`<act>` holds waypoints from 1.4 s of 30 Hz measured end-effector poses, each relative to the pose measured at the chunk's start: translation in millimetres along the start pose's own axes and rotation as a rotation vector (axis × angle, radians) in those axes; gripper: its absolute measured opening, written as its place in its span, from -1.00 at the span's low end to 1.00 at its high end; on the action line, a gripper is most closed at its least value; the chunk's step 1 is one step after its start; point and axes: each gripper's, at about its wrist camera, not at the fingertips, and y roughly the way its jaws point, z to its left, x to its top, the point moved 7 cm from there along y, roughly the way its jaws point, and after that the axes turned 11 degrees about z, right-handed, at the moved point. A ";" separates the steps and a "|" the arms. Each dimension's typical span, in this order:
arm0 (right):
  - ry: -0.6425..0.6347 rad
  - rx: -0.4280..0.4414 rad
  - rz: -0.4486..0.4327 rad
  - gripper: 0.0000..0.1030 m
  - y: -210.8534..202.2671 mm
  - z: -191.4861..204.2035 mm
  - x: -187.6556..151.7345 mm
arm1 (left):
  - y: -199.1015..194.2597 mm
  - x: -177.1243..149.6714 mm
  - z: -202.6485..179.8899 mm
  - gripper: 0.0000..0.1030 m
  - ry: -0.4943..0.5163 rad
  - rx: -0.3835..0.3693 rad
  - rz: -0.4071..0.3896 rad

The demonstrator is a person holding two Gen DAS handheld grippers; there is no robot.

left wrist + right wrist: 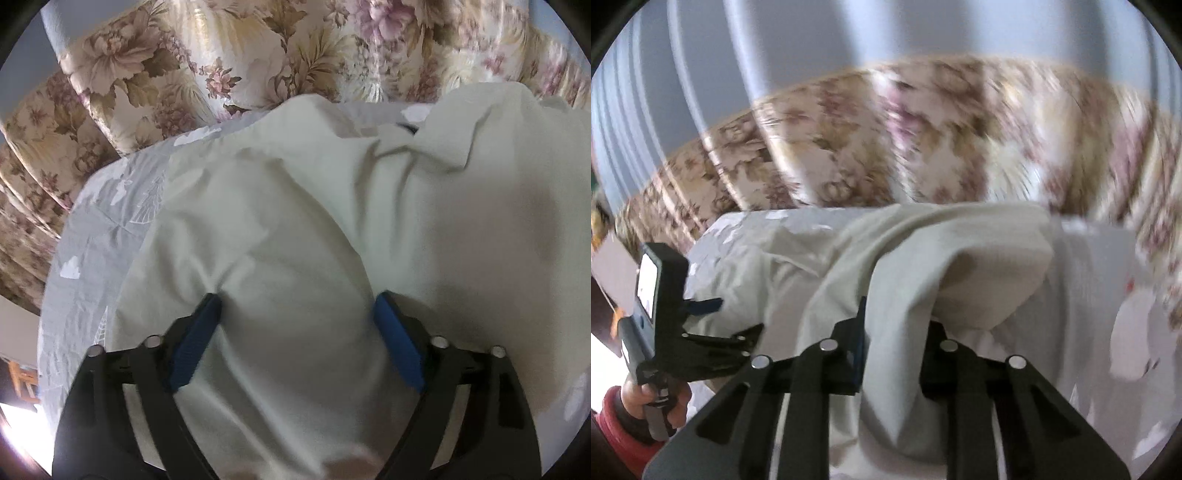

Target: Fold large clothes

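A large cream-white garment (pixel 295 206) lies spread on a bed with a grey patterned sheet (pixel 107 206). My left gripper (pixel 297 299) is open, its blue pads (pixel 197 339) resting on the cloth with a broad stretch of fabric between them. In the right wrist view the same garment (pixel 923 251) is bunched, and my right gripper (pixel 897 314) is shut on a thick fold of it that drapes over the fingers and hides the tips. The left gripper (pixel 701 306) shows at the left of that view, held by a hand in a red cuff (pixel 613 417).
Floral curtains (pixel 192 66) hang close behind the bed, also in the right wrist view (pixel 923 140). The grey sheet (pixel 1108 280) with white prints extends right of the garment. The bed's left edge (pixel 48 332) drops off toward a bright floor.
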 end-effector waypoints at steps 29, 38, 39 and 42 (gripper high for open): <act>-0.247 0.087 0.148 0.29 -18.0 137.6 -8.9 | -35.3 -42.8 172.8 0.50 -0.138 0.015 0.056; 0.222 0.189 0.100 0.34 18.6 -33.4 -18.1 | -62.1 -12.1 102.0 0.52 -0.062 -0.110 0.015; 0.241 0.233 0.114 0.34 32.1 -34.7 -23.0 | -66.2 -7.2 91.6 0.55 -0.057 -0.153 0.022; 0.293 0.376 0.123 0.34 58.5 -32.3 -29.5 | -78.7 0.7 71.5 0.64 -0.059 -0.219 0.013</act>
